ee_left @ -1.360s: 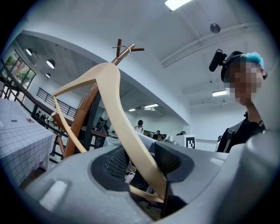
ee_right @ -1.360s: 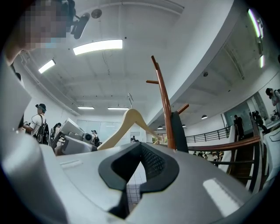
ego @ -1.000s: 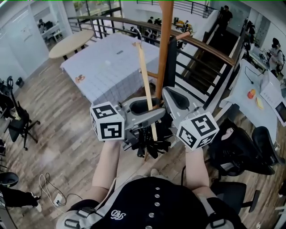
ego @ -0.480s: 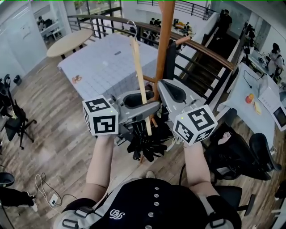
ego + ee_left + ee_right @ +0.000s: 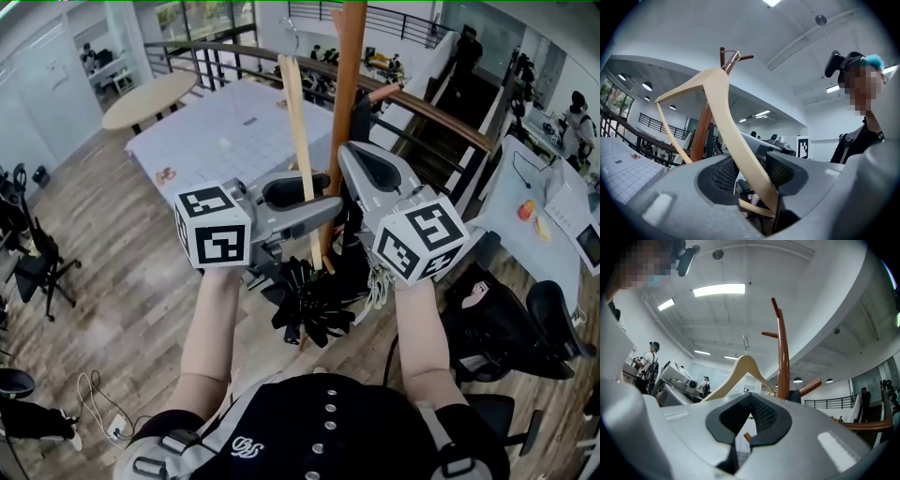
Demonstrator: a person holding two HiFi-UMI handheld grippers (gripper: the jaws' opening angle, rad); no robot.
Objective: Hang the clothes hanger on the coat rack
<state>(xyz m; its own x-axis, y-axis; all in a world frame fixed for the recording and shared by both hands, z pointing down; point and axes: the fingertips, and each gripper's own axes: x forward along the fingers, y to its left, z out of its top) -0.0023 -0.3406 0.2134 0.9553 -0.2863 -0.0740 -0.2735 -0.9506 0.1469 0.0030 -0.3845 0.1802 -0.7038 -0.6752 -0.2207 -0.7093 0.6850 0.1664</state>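
A pale wooden clothes hanger point(image 5: 292, 103) stands almost upright, its metal hook point(image 5: 292, 28) at the top, just left of the coat rack's brown pole point(image 5: 349, 66). My left gripper point(image 5: 314, 202) is shut on the hanger's lower arm. In the left gripper view the hanger point(image 5: 717, 93) rises from between the pads of the left gripper point(image 5: 750, 173), with the rack point(image 5: 701, 136) behind it. My right gripper point(image 5: 352, 155) is beside the pole, to the right of the hanger. In the right gripper view the right gripper point(image 5: 750, 401) shows its pads meeting with nothing between, and the hanger point(image 5: 740, 369) and the rack point(image 5: 782, 357) beyond.
Behind the rack stands a table with a white checked cloth point(image 5: 234, 141), and a round table point(image 5: 150, 89) farther left. A curved railing point(image 5: 441, 103) runs to the right of the pole. Black office chairs point(image 5: 506, 319) and a desk point(image 5: 544, 216) fill the right side.
Both grippers have risen. The hanger has gone up with the left gripper, and its hook now reaches the top of the head view, close to the pole.
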